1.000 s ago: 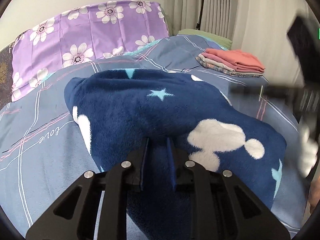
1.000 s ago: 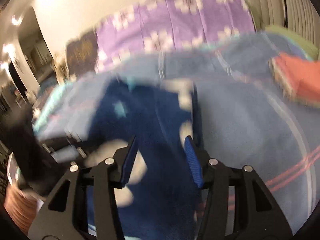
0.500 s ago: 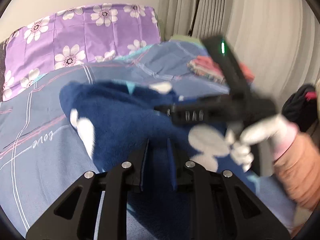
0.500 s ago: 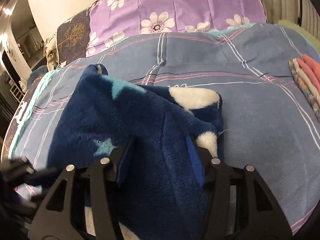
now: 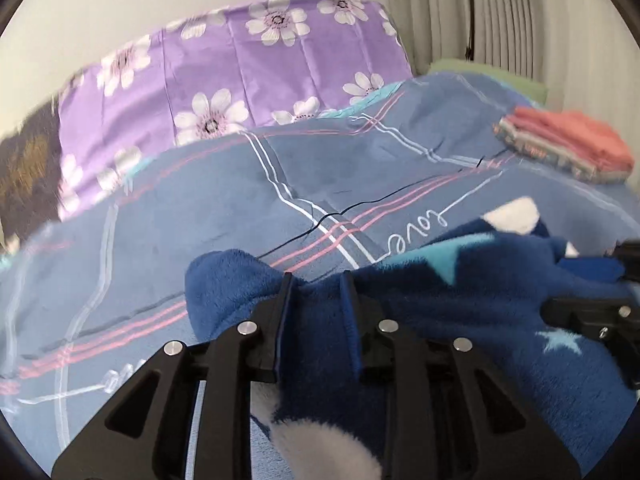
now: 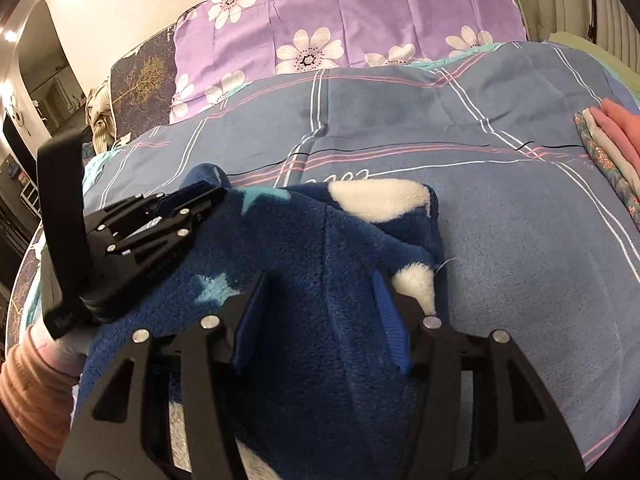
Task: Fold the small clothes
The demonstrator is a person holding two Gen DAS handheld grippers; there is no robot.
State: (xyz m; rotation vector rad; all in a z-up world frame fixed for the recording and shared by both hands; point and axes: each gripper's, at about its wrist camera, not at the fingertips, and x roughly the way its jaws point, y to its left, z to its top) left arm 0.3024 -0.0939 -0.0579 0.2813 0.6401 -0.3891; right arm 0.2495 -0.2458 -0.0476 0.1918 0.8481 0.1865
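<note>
On the bed (image 6: 520, 216), the fleece (image 6: 320, 272) covers both grippers' fingertips, so contact's hard to read. Left gripper (image 5: 316, 292) is opening with fleece between; right gripper (image 6: 320, 300) sits half-open around a fold. Purple pillow (image 6: 360, 12) behind.

Left tool (image 5: 316, 292): matte black linkage frame with triangular cutouts, 4 silver round screw heads across the arms, 2 thin fingers with blue pads (image 5: 349, 320) on the inner faces. From the right wrist view it carries a tall black slab-shaped handle, small pale marking near its base, unreadable. Right tool (image 6: 320, 304): same black frame, 4 silver screws, wider ribbed blue pads (image 6: 390, 328). Person's sleeve (image 6: 28, 384): salmon-pink ribbed knit, with a lighter pink-white layer at the wrist, possibly a glove or cuff.
</note>
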